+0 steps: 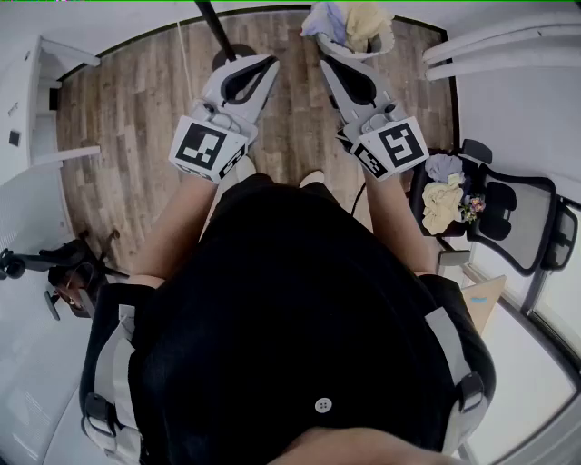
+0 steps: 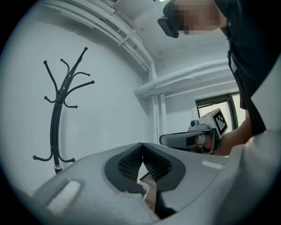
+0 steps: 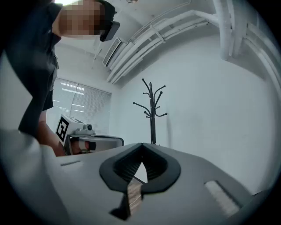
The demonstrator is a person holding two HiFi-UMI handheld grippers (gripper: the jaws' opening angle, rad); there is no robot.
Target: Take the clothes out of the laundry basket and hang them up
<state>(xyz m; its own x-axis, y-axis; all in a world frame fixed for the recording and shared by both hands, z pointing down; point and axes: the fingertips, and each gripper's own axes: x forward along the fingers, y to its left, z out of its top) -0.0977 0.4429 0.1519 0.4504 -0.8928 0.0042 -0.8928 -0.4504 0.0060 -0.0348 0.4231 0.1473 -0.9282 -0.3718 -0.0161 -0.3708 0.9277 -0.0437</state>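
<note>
**Left tool** [image 2: 141, 149]: jaws closed, ribbed pads meeting at the tips, nothing between them.

**Right tool** [image 3: 141, 148]: jaws also closed, and empty.

**Head view:** both tools lie side by side at upper centre. They are held out ahead of the person [image 1: 300, 318], whose dark top fills the lower frame. The tips lean towards each other but stay apart, above the wood floor [image 1: 136, 118].

**Gripper views:** the left gripper view shows the right tool at centre right. The right gripper view shows the left tool at centre left.

**Basket** [image 1: 388, 38]: at the top edge of the head view, just right of centre, beyond the right tool's tip. Clothes [image 1: 349, 18] in pale blue, white and yellow are heaped in it.

**Rack** [image 2: 57, 118]: a black stand with curved hooks against a white wall. It appears at the left of the left gripper view and at the centre of the right gripper view. Its pole and base show at the top of the head view, just left of centre, beyond the left tool.

**Chair** [image 1: 522, 218]: black, at the right edge of the head view, well apart from the basket. Yellow and lilac garments [image 1: 442, 198] are piled on its seat.
</note>
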